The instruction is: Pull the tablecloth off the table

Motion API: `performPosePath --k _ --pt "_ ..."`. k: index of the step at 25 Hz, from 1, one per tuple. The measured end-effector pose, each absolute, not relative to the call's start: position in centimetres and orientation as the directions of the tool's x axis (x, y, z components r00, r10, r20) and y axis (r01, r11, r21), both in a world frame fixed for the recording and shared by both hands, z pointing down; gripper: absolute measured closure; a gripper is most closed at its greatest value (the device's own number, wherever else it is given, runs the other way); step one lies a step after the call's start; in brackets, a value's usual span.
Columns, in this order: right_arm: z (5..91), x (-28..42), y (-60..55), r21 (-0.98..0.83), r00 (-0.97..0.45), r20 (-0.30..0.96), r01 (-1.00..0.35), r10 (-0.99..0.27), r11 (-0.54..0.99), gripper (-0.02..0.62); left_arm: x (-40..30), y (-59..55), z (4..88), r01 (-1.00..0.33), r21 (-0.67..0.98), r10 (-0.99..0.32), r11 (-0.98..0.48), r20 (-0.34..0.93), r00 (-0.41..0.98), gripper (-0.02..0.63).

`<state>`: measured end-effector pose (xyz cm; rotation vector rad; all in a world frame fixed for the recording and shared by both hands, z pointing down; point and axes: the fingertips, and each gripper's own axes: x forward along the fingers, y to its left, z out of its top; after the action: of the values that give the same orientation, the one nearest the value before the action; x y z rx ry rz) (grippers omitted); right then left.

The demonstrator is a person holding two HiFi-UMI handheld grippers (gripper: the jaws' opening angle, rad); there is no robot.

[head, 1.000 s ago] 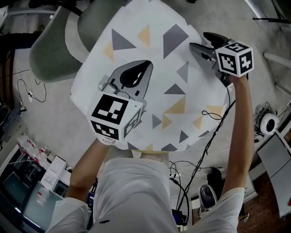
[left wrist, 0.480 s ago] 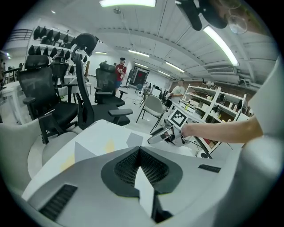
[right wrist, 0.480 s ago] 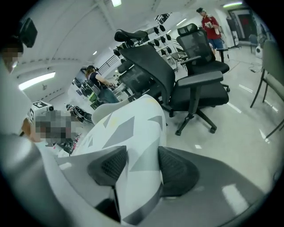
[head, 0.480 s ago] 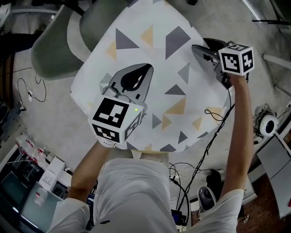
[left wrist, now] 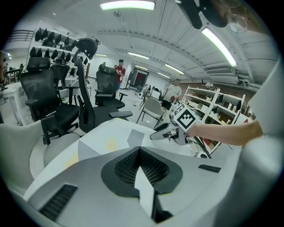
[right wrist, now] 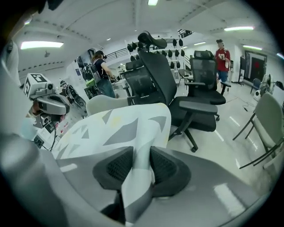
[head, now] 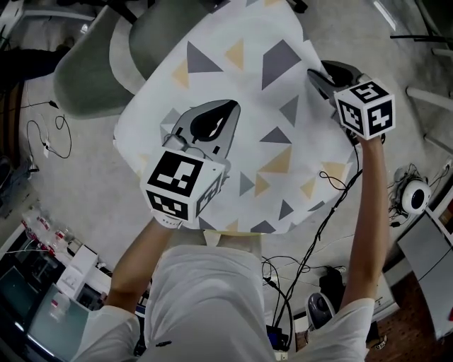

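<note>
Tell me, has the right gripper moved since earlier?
Yes: against the grey chair, the right gripper has drawn back slightly toward the person, jaws just closing on the tablecloth edge.

dim head view, bright fisheye gripper views

head view runs grey and murky, darker toward its corners, with the white tablecloth (head: pixel 233 127) the brightest patch and only soft shadow across it. ceiling light strips (left wrist: pixel 128 5) glare at the top of the left gripper view, and a pale light strip (right wrist: pixel 39 45) glows in the right gripper view. both views bend hard and go black at the rim, and the nearest foreground is soft and blurred.
</note>
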<state>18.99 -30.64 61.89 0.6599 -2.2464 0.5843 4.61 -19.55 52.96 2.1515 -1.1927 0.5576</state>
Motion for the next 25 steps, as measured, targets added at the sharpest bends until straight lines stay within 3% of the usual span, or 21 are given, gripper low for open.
performPosePath --k 11,16,25 --pt "58.1 17.8 -27.7 -0.15 -0.665 0.676 -0.546 -0.318 0.824 0.543 3.1 -19.4 52.2 -0.852 0.26 -0.608 -0.453 0.609 0.509 0.597" --pt "57.3 18.1 -26.8 -0.143 -0.673 0.673 -0.527 -0.308 0.838 0.551 2.6 -21.6 52.6 -0.826 0.229 -0.589 -0.516 0.605 0.536 0.457" --pt "56.4 17.6 -25.9 -0.119 -0.674 0.674 -0.505 -0.304 0.855 0.561 1.6 -26.5 53.8 -0.783 0.14 -0.564 -0.607 0.618 0.548 0.383"
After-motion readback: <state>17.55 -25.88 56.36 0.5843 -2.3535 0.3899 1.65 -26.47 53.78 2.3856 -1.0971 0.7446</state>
